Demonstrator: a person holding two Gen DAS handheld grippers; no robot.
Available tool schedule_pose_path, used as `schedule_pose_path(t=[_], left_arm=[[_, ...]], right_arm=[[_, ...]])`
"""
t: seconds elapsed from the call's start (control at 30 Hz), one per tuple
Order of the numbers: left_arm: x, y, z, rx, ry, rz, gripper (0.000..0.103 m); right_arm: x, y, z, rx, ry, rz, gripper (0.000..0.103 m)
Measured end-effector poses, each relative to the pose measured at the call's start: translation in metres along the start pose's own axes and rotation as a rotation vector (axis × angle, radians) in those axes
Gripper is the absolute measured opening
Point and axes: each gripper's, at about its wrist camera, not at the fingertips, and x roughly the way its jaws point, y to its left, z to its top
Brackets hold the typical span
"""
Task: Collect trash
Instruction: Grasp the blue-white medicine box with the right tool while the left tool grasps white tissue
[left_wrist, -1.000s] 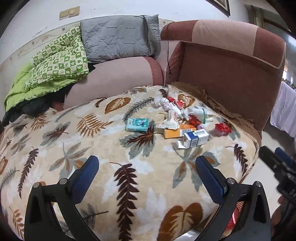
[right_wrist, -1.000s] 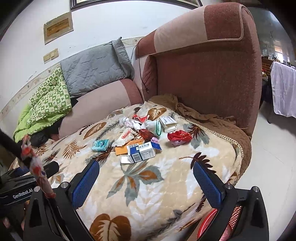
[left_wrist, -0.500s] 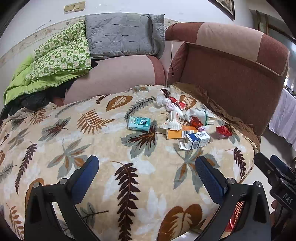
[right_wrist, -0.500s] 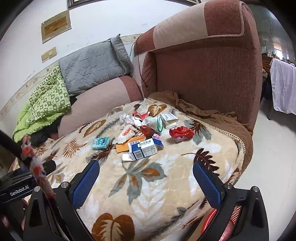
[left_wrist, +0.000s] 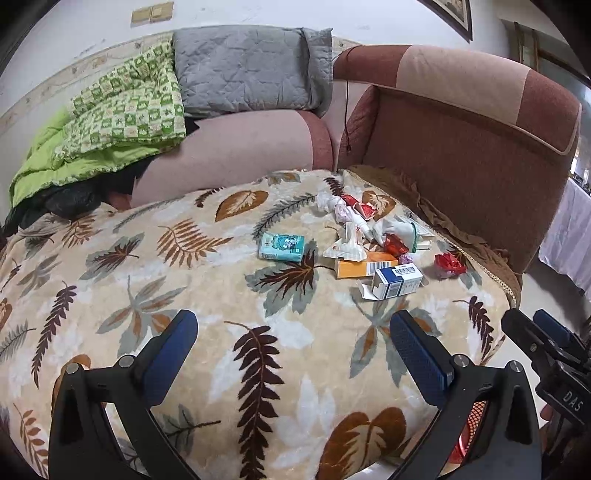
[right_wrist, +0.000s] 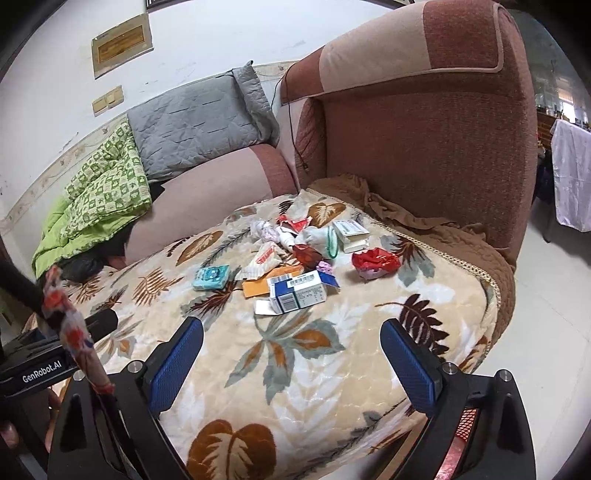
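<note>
A pile of trash lies on the leaf-patterned blanket (left_wrist: 155, 302) on the sofa seat: a blue-and-white box (left_wrist: 397, 282) (right_wrist: 297, 291), an orange box (left_wrist: 364, 266), a teal packet (left_wrist: 281, 246) (right_wrist: 211, 277), a red crumpled wrapper (left_wrist: 447, 264) (right_wrist: 375, 260), white wrappers (left_wrist: 349, 242) and a white box (right_wrist: 351, 232). My left gripper (left_wrist: 293, 349) is open and empty, short of the pile. My right gripper (right_wrist: 291, 350) is open and empty, just short of the blue-and-white box.
The sofa's brown armrest (left_wrist: 461, 147) rises behind the pile. A grey cushion (left_wrist: 243, 70) and a green quilt (left_wrist: 110, 122) lie on the backrest. A red mesh basket (left_wrist: 471, 428) (right_wrist: 463, 424) shows below the seat's front edge. The other gripper shows at the right edge of the left wrist view (left_wrist: 546, 350).
Both grippers have moved slightly closer to the seat and the trash pile. Both stay open and empty.
</note>
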Motion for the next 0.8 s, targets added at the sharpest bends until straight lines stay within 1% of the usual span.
schedule_pose_path(t=[0.07,0.13,0.23,0.27,0.3,0.37,0.4,0.47,0.5,0.6,0.7,0.8], left_arm=[[0.003,0.004,0.009,-0.019,0.017,-0.025,0.103],[0.014,0.008,0.024,-0.021,0.054,-0.039,0.103],[0.047,0.015,0.054,-0.046,0.109,-0.056,0.103],[0.056,0.015,0.061,-0.048,0.124,-0.049,0.103],[0.077,0.016,0.072,-0.053,0.146,-0.044,0.103],[0.105,0.018,0.082,-0.079,0.172,-0.05,0.103],[0.126,0.02,0.086,-0.11,0.203,-0.055,0.103],[0.168,0.021,0.088,-0.16,0.284,-0.061,0.103],[0.184,0.02,0.088,-0.164,0.304,-0.054,0.103],[0.206,0.012,0.086,-0.136,0.309,-0.035,0.103],[0.211,0.009,0.086,-0.137,0.304,-0.084,0.103],[0.214,0.012,0.091,-0.165,0.299,-0.102,0.103]], right_arm=[[0.008,0.0,0.009,0.019,0.013,0.014,0.099],[0.021,-0.002,0.019,0.048,0.033,0.038,0.099],[0.052,-0.008,0.036,0.107,0.079,0.093,0.099],[0.071,-0.012,0.041,0.132,0.11,0.099,0.099],[0.084,-0.016,0.043,0.15,0.127,0.101,0.099],[0.114,-0.024,0.044,0.201,0.175,0.102,0.098],[0.132,-0.031,0.041,0.242,0.208,0.111,0.093],[0.157,-0.04,0.035,0.308,0.263,0.132,0.089],[0.17,-0.045,0.032,0.346,0.292,0.146,0.086],[0.197,-0.053,0.029,0.414,0.339,0.177,0.086],[0.214,-0.06,0.029,0.502,0.382,0.226,0.086],[0.229,-0.065,0.027,0.579,0.41,0.228,0.086]])
